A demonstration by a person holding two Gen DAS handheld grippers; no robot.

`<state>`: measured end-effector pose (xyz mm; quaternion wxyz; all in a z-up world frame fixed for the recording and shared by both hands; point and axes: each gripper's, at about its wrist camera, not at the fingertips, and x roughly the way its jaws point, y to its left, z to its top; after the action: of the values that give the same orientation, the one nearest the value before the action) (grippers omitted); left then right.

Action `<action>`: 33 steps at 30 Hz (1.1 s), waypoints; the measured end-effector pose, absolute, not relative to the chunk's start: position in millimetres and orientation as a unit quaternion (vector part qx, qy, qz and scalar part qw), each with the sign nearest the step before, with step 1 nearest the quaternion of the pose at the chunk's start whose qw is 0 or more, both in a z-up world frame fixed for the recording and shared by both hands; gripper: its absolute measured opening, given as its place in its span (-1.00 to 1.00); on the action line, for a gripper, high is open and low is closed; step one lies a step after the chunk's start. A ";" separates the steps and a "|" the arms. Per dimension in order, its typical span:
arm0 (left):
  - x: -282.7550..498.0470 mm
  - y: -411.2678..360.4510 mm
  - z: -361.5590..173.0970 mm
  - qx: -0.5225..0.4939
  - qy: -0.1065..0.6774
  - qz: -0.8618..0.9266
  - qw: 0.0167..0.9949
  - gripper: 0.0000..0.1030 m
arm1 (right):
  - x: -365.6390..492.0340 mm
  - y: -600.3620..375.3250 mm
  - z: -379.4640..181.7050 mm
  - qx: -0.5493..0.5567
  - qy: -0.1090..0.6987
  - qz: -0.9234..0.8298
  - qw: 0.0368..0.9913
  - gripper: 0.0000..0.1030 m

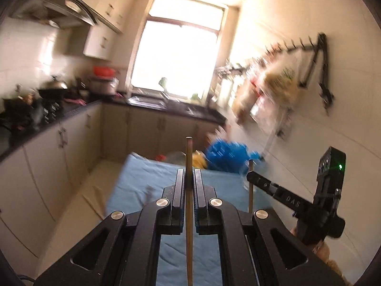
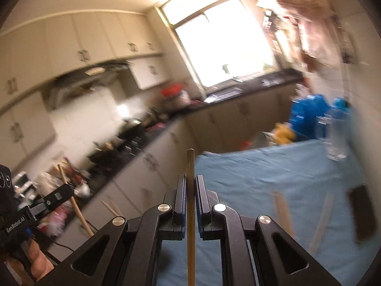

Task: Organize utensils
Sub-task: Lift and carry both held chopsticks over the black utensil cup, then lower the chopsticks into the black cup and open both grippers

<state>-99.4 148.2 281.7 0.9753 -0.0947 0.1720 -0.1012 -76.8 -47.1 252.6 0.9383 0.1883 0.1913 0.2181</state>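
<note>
Left tongs [image 1: 189,174]: jaws closed on a slender wooden chopstick [image 1: 189,202], which stands upright between the blue pads. Its lower length runs down past the tongs' linkage toward the camera; its blunt upper end rises just above the fingertips.

Right tongs [image 2: 190,180]: jaws likewise closed on a second wooden chopstick [image 2: 190,214], upright and centred between the pads, its tip standing clear above them.

Each pair of tongs shows in the other's view. From the left wrist, the right tongs lie to the right and slightly ahead, a short wooden length visible below their tip. From the right wrist, the left tongs [image 2: 62,194] lie at the lower left, gripped by a hand [image 2: 35,257], with the first chopstick slanting through their jaws.

Below and beyond both tongs: the bench, covered by a light blue cloth [image 2: 250,178]. To the right of the right tongs, pale wooden utensils [image 2: 283,212] and a dark flat object [image 2: 360,214] lie on the cloth, too blurred to identify further.

Past the bench's far edge: a blue bag [image 1: 226,155] and yellow items, blurred. Beyond: kitchen counter [image 1: 71,112] and bright window [image 1: 176,54].
</note>
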 end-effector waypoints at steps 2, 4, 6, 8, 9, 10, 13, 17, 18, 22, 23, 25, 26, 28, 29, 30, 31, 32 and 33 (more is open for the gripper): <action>-96.1 167.1 288.6 -0.099 0.158 -0.079 0.979 -0.89 | -66.2 -12.8 258.5 0.198 0.170 0.242 0.935 -0.84; -91.1 182.3 290.4 -0.106 0.153 -0.066 0.980 -0.89 | -55.1 17.0 261.5 0.207 0.153 0.257 0.932 -0.84; -84.3 194.5 288.1 -0.111 0.149 -0.054 0.981 -0.89 | -46.4 40.8 261.4 0.209 0.134 0.259 0.933 -0.84; -77.1 204.5 282.4 -0.113 0.146 -0.041 0.982 -0.89 | -39.1 59.4 259.2 0.208 0.119 0.258 0.936 -0.84; -71.5 210.2 278.1 -0.114 0.144 -0.036 0.982 -0.89 | -33.0 69.5 256.2 0.208 0.117 0.257 0.936 -0.84; -66.7 213.6 273.5 -0.115 0.144 -0.032 0.982 -0.89 | -27.5 77.5 252.1 0.208 0.118 0.258 0.936 -0.84; -51.8 223.2 260.1 -0.117 0.149 -0.025 0.982 -0.89 | -12.5 94.8 238.4 0.198 0.120 0.252 0.940 -0.84; -38.7 224.8 237.6 -0.110 0.156 -0.015 0.981 -0.89 | -1.5 106.2 219.3 0.173 0.122 0.236 0.948 -0.84; -35.8 224.9 233.1 -0.110 0.159 -0.016 0.981 -0.89 | 0.1 107.7 214.7 0.167 0.123 0.231 0.951 -0.84; -26.0 221.9 211.5 -0.110 0.178 -0.015 0.978 -0.89 | 2.2 108.9 197.6 0.148 0.132 0.223 0.954 -0.84; -25.0 221.3 207.7 -0.110 0.181 -0.014 0.977 -0.89 | 1.8 108.1 194.7 0.144 0.133 0.223 0.955 -0.84; -23.3 220.7 200.7 -0.112 0.189 -0.013 0.975 -0.89 | -0.7 109.6 187.6 0.129 0.137 0.222 0.957 -0.83; -22.8 220.2 198.3 -0.114 0.192 -0.013 0.975 -0.89 | -1.6 110.5 184.5 0.123 0.139 0.223 0.957 -0.83; -22.1 219.6 195.0 -0.117 0.198 -0.011 0.973 -0.89 | -4.4 112.0 179.3 0.114 0.143 0.223 0.957 -0.81; -22.7 219.4 194.1 -0.117 0.200 -0.008 0.973 -0.89 | -6.5 111.5 177.6 0.111 0.146 0.225 0.957 -0.79; -23.8 219.4 193.5 -0.117 0.200 -0.006 0.973 -0.89 | -8.4 110.6 176.2 0.108 0.148 0.228 0.956 -0.69; -25.6 219.5 193.3 -0.118 0.199 -0.003 0.973 -0.89 | -10.1 110.9 175.7 0.107 0.149 0.229 0.956 -0.61; -27.8 219.9 193.4 -0.120 0.198 -0.002 0.973 -0.89 | -12.0 110.1 176.7 0.106 0.148 0.229 0.956 -0.39; -29.9 219.6 194.4 -0.120 0.198 -0.002 0.973 -0.89 | -14.9 106.9 177.9 0.107 0.144 0.228 0.957 -0.14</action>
<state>-29.9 219.6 194.4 0.9728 -0.1203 0.1980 -0.0017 -14.9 106.9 177.9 0.9571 0.1067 0.1441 0.2276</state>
